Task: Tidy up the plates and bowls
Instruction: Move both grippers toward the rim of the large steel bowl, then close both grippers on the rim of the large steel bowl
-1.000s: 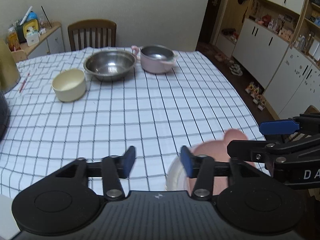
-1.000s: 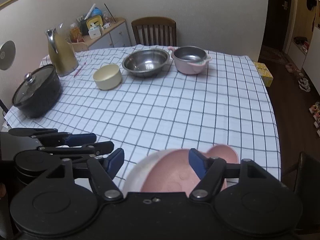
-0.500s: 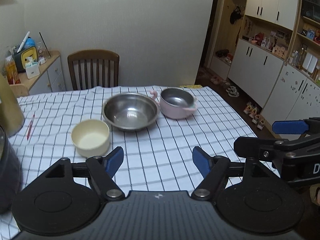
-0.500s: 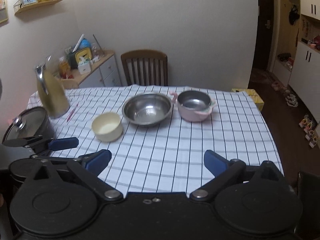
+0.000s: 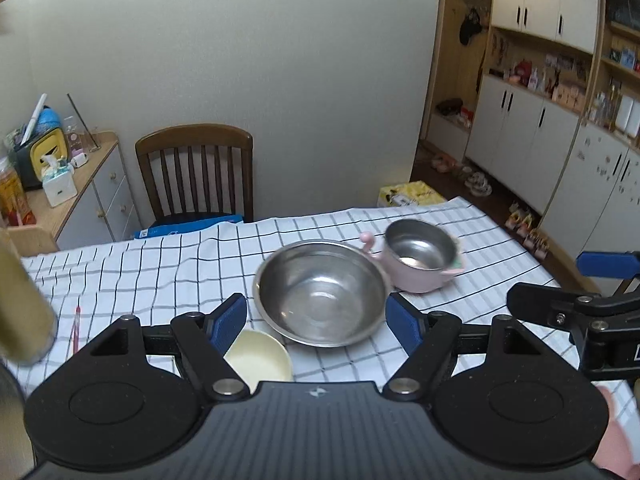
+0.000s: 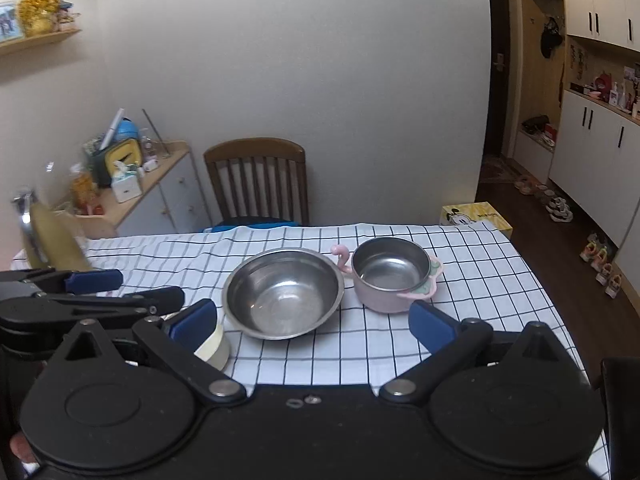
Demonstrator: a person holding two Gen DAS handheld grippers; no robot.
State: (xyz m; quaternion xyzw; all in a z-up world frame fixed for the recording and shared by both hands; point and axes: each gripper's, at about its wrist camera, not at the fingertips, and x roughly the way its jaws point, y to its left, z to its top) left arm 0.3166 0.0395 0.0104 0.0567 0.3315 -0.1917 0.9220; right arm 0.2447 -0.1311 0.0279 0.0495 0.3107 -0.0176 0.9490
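Both grippers have risen away from the pink plate since the earlier frames, and their jaws have just opened wide, nothing between them. Left gripper (image 5: 316,320) and right gripper (image 6: 314,322) look over the steel bowl (image 6: 283,293), upright on the checked tablecloth (image 6: 472,280), between cream bowl (image 5: 260,356) and pink pot (image 6: 390,276). Behind stands a wooden chair (image 6: 256,180).

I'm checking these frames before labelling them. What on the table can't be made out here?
- Cream bowl: mostly behind the right gripper in the right wrist view.
- Gold jug: blurred and cut by the left edge, left wrist view.
- Near table edge: hidden under both gripper bodies.
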